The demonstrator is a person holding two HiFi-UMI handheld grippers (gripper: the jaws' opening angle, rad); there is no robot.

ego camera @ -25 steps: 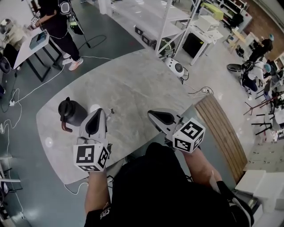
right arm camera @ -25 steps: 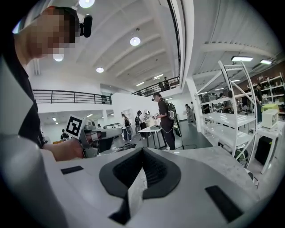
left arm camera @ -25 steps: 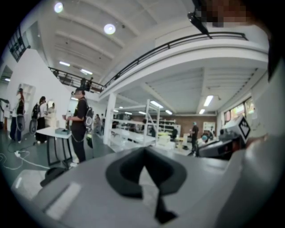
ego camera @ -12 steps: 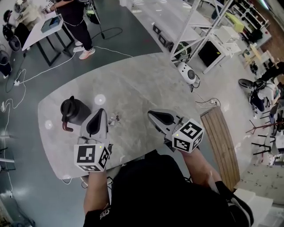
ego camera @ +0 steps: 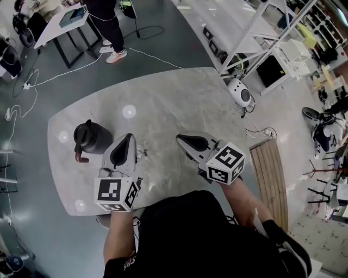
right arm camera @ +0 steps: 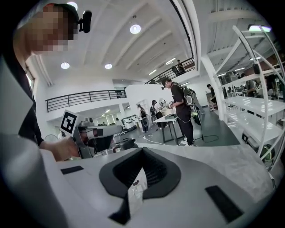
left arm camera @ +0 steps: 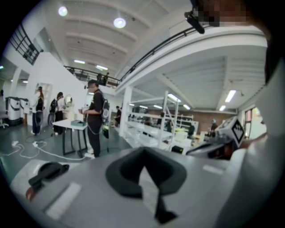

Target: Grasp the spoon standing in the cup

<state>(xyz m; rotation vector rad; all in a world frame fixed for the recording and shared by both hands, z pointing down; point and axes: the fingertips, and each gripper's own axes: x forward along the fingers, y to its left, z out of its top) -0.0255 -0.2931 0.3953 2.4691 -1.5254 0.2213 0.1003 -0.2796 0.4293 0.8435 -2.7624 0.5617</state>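
A black cup (ego camera: 90, 137) stands on the marble table (ego camera: 163, 103) at the left, with a reddish-brown piece (ego camera: 81, 158) sticking out at its near side; I cannot tell whether that is the spoon. The same cup (left arm camera: 45, 172) sits low at the left of the left gripper view. My left gripper (ego camera: 131, 136) hovers just right of the cup, its jaws together and nothing in them. The right gripper (ego camera: 179, 137) hangs over the table's near right part, also shut and empty. Both point away from me.
A small clear object (ego camera: 142, 150) lies on the table just right of the left gripper's tip. A wooden bench (ego camera: 272, 174) stands right of the table. White shelving (ego camera: 255, 38) and a person at a desk (ego camera: 103, 16) are beyond the far edge.
Both grippers stay in nearly the same place with jaws unchanged. The head camera has shifted, so the table and the room slide in the picture.
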